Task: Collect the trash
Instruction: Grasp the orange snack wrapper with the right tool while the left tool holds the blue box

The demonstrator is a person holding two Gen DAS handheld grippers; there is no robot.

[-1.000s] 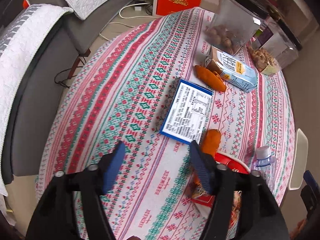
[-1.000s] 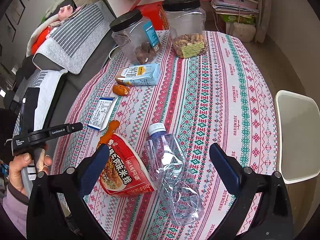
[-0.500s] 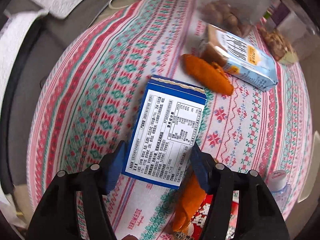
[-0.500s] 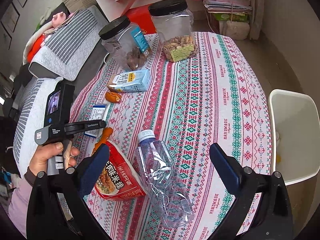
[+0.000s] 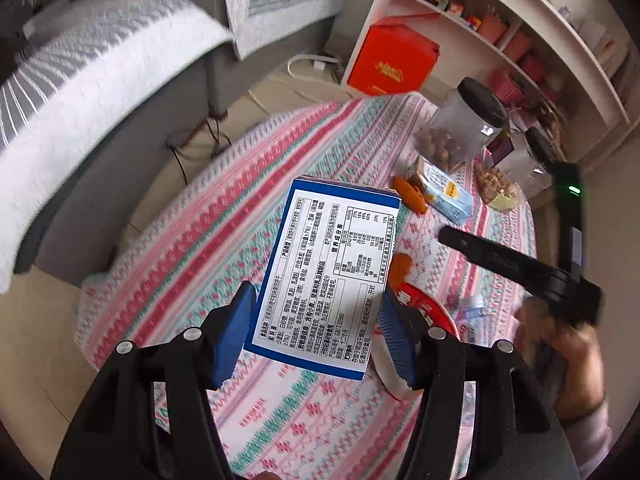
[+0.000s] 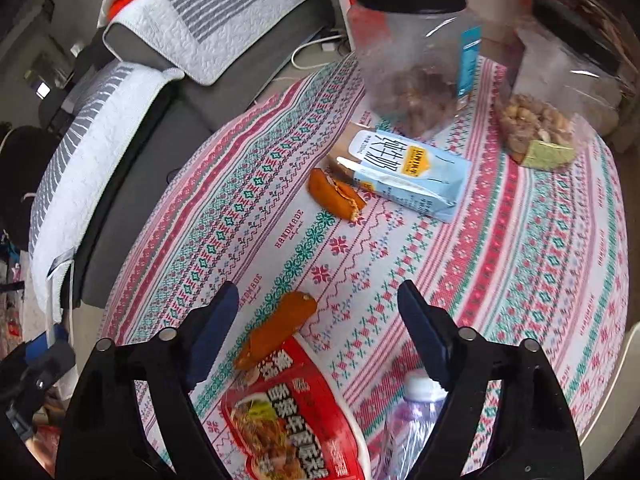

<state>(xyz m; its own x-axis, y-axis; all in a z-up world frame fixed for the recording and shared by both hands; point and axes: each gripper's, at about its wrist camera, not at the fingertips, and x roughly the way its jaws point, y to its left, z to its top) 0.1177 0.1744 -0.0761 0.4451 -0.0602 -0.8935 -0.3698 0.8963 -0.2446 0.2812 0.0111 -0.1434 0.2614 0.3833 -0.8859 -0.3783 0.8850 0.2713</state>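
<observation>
Blue-edged snack box (image 5: 328, 276), clamped by its sides in my left gripper (image 5: 316, 334) and raised off the table (image 5: 224, 240) for disposal, while my right gripper (image 6: 316, 332) hangs spread above an orange wrapper (image 6: 276, 330) between its fingers.

Your left wrist camera looks forward and down over the table (image 5: 248, 232) from above its near edge, very near the blue-and-white box (image 5: 328, 272); your right wrist camera looks low across the table (image 6: 540, 248) toward the far jars; both views share the milk carton (image 5: 444, 196) (image 6: 404, 172).
</observation>
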